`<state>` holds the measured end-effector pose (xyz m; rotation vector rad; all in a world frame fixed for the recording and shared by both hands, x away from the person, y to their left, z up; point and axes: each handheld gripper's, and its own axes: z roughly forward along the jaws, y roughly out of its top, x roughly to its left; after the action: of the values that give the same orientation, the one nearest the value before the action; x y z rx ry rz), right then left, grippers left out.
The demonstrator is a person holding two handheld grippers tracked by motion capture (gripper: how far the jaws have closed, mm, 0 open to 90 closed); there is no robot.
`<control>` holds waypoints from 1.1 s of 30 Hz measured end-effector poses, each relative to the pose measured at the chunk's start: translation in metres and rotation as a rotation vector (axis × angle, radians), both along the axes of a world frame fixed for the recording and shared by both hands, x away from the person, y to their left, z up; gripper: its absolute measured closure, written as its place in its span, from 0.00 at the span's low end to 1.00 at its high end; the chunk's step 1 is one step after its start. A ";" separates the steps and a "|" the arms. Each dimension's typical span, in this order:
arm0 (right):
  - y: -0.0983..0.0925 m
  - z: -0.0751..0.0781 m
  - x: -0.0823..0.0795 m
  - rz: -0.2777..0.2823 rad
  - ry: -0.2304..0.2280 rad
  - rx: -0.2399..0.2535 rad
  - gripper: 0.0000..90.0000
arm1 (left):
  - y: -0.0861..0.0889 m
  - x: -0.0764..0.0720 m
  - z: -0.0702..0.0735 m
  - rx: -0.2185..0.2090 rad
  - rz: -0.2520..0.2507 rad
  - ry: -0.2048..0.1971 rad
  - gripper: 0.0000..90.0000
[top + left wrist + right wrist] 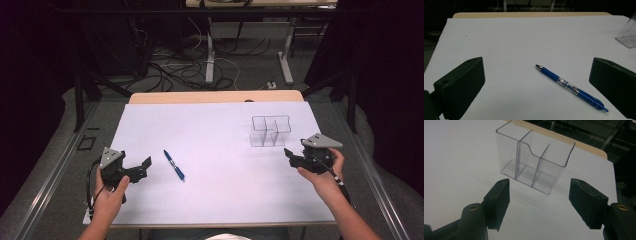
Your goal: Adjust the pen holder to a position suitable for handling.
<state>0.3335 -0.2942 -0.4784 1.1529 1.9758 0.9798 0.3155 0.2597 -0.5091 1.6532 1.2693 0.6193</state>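
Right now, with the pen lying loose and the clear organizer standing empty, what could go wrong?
The blue pen lies flat on the white table, so the open left gripper may nudge or roll it instead of pinching it. The clear organizer looks light; the open right gripper, close in front of it, could push or tip it.

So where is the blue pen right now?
In the high view, the blue pen lies on the white table, left of centre, just right of the left hand-held gripper.
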 end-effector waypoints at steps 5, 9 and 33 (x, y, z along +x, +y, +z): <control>0.003 0.010 0.007 0.044 0.003 -0.049 0.36 | 0.000 0.000 0.000 0.001 0.004 0.003 0.01; 0.008 0.018 0.018 0.118 0.036 -0.138 0.34 | 0.000 0.001 -0.001 0.021 -0.016 0.014 0.01; 0.037 0.054 0.051 0.385 0.152 -0.536 0.43 | 0.000 0.001 -0.003 0.029 -0.033 0.035 0.01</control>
<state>0.3845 -0.2577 -0.4246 0.5742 2.4367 0.4849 0.3164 0.2600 -0.5122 1.7129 1.2606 0.5934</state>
